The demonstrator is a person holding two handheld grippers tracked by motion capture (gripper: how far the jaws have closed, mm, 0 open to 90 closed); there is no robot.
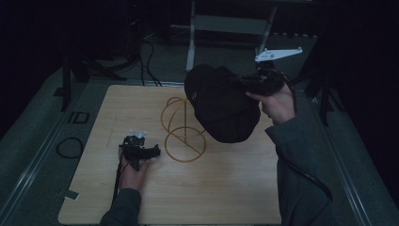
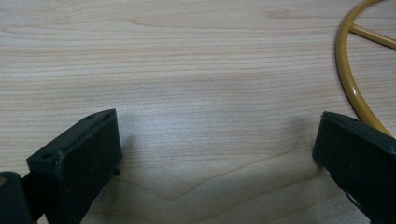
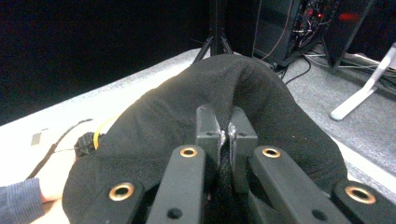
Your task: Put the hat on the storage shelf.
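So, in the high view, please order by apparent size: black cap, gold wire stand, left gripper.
1. black cap, held raised nearer the camera, so its lead is unsure
2. gold wire stand
3. left gripper

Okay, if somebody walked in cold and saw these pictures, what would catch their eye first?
Most striking is the black cap, held up in the air over the far right part of the wooden table, pinched in the shut right gripper. Just left of and below it stands a yellow wire hat stand near the table's middle. The left gripper rests low on the table beside the stand's ring base, jaws wide open and empty.
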